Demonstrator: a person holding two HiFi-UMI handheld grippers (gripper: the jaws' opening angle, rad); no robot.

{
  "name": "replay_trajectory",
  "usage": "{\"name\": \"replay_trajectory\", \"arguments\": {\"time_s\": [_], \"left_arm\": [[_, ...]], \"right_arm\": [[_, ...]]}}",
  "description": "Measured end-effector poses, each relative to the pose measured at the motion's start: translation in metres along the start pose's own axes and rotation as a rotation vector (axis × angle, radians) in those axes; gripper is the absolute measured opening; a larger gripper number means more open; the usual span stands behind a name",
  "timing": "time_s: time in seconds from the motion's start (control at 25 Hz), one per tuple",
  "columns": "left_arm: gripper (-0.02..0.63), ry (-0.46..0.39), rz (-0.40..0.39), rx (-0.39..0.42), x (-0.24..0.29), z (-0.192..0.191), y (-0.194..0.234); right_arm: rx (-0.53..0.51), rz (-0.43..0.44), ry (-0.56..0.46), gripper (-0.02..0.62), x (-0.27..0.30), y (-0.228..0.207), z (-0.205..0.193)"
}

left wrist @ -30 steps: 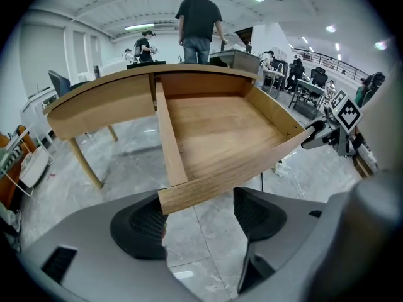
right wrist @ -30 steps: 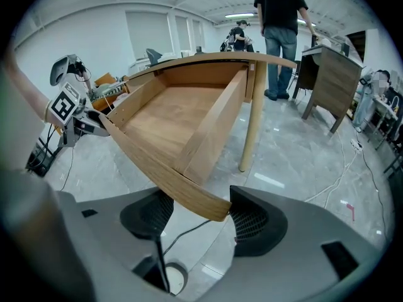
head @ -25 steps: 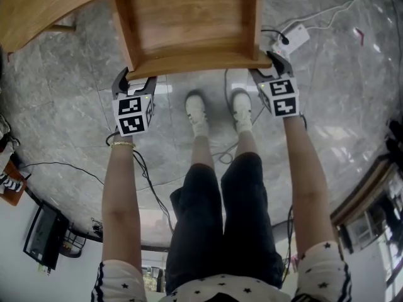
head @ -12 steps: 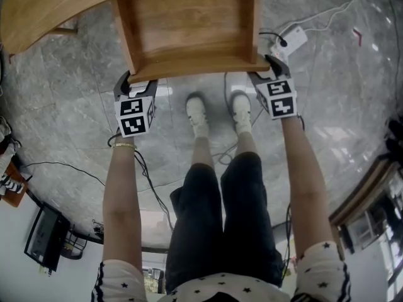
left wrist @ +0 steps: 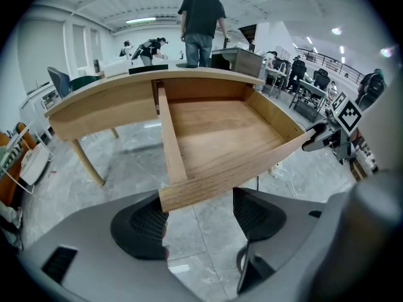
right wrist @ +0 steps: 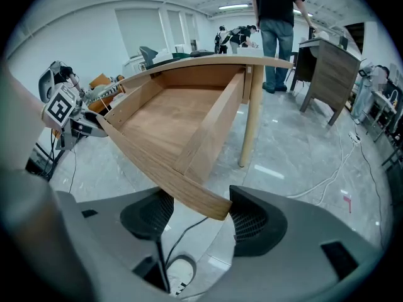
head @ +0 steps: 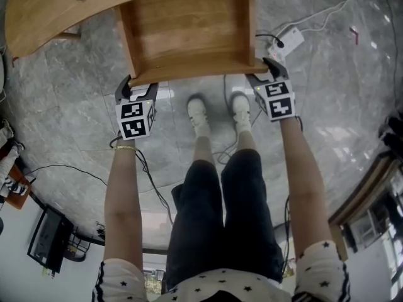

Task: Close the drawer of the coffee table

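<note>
The wooden coffee table (head: 50, 11) has its drawer (head: 189, 27) pulled out toward me, empty inside. My left gripper (head: 135, 88) sits at the left corner of the drawer front (head: 195, 71); my right gripper (head: 263, 71) sits at its right corner. In the left gripper view the left gripper (left wrist: 198, 222) is open, and the front panel's end (left wrist: 189, 194) lies between the jaws, against the left pad. In the right gripper view the right gripper (right wrist: 201, 222) is open too, and the panel's other end (right wrist: 208, 203) reaches in between its pads.
A white power strip (head: 286, 41) and cables (head: 154, 181) lie on the marble floor beside and under the drawer. My shoes (head: 197, 115) stand just behind the drawer front. A table leg (right wrist: 250, 118) stands right of the drawer. People (left wrist: 201, 24) stand beyond the table.
Both grippers and the drawer front have shifted slightly down in the head view together, and more table top shows. The grippers stay at the drawer's front corners.
</note>
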State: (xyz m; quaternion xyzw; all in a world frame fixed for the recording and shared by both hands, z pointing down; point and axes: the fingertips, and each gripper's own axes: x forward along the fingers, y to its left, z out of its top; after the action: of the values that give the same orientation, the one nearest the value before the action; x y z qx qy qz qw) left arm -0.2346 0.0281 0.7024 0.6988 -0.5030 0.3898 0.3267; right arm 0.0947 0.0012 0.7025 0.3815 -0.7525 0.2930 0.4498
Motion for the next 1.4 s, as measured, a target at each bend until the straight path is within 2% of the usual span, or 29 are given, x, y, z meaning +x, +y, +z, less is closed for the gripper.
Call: {"name": "replay_trajectory", "arguments": {"time_s": [1.4], "left_arm": [[0.334,0.021,-0.039,-0.001,-0.029,0.021,-0.001]], "right_arm": [[0.001,0.012,0.056,0.285,-0.028,0.000,0.014]]}}
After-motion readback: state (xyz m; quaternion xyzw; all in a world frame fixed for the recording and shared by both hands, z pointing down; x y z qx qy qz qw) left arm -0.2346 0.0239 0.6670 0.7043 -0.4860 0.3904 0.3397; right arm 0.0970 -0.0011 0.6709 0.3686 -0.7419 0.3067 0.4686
